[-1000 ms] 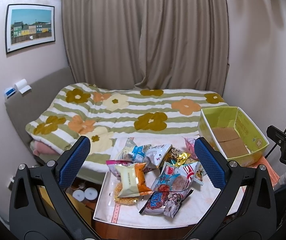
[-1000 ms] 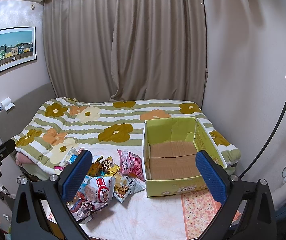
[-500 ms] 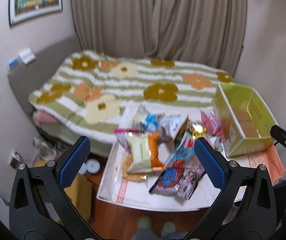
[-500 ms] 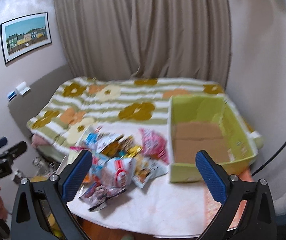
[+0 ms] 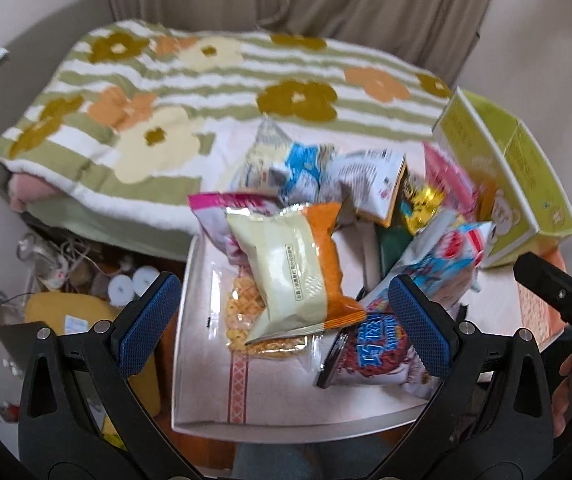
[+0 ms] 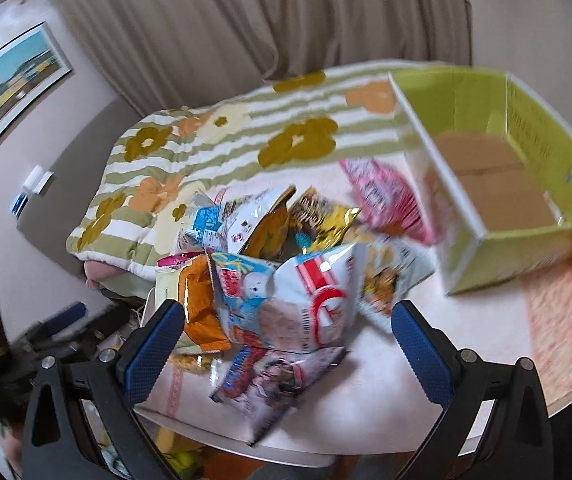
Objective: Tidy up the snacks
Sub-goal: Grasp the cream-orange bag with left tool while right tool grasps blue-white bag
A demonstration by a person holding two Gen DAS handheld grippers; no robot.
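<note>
Two views are showing one snack pile. Through the left wrist camera, the left tool (image 5: 283, 314) is hanging spread and empty over the worktop (image 5: 286, 400), its pads flanking a cream-and-orange bag (image 5: 298, 268) lying atop the heap; a green box (image 5: 506, 184) is sitting at the far right. Through the right wrist camera, the right tool (image 6: 286, 342) is likewise gaping and holding nothing, framing a red-and-white bag (image 6: 306, 300), while the box (image 6: 526, 256) is standing open just beside the snacks, a pink bag (image 6: 386, 200) leaning near its wall.

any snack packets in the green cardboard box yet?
No. In the right wrist view the green cardboard box shows only its bare brown floor, and the snack packets sit piled on the table beside it.
</note>
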